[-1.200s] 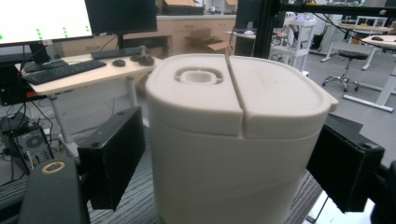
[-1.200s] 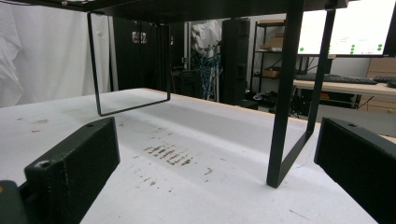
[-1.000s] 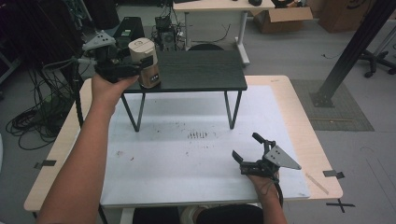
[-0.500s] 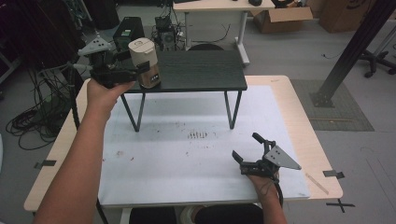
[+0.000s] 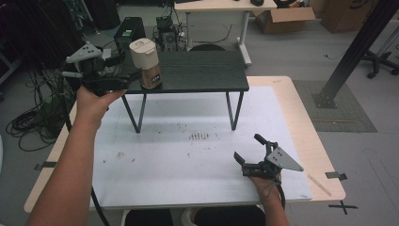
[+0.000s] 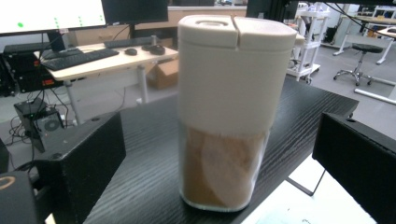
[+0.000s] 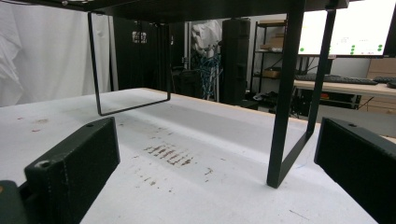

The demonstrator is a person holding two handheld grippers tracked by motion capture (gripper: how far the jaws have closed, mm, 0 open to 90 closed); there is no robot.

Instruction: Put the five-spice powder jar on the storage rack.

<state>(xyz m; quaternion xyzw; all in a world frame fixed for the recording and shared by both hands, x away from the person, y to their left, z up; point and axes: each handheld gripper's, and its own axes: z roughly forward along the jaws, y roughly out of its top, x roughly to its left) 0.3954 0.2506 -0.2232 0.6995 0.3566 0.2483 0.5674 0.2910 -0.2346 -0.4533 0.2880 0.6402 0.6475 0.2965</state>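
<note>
A container [image 5: 146,63] with a cream lid and a clear base of brown contents stands upright at the left end of the black raised shelf [image 5: 202,70]. My left gripper [image 5: 126,81] sits just left of it at shelf height. In the left gripper view the container [image 6: 229,112] stands between and just ahead of the black jaws, which have just been opening, and the pads do not touch it. My right gripper [image 5: 247,147] rests open on the white mat [image 5: 179,160] at the front right, with nothing between its jaws [image 7: 217,154].
The shelf stands on thin black metal legs [image 7: 285,102] over the mat. Brown stains [image 5: 198,136] mark the mat's middle. The wooden table edge [image 5: 320,155] runs along the right. Cables and computer cases [image 5: 129,30] lie beyond the table's left side.
The left gripper's jaws have opened off the container and the hand has drawn back to the left. The container stays standing on the shelf. The right gripper has not moved.
</note>
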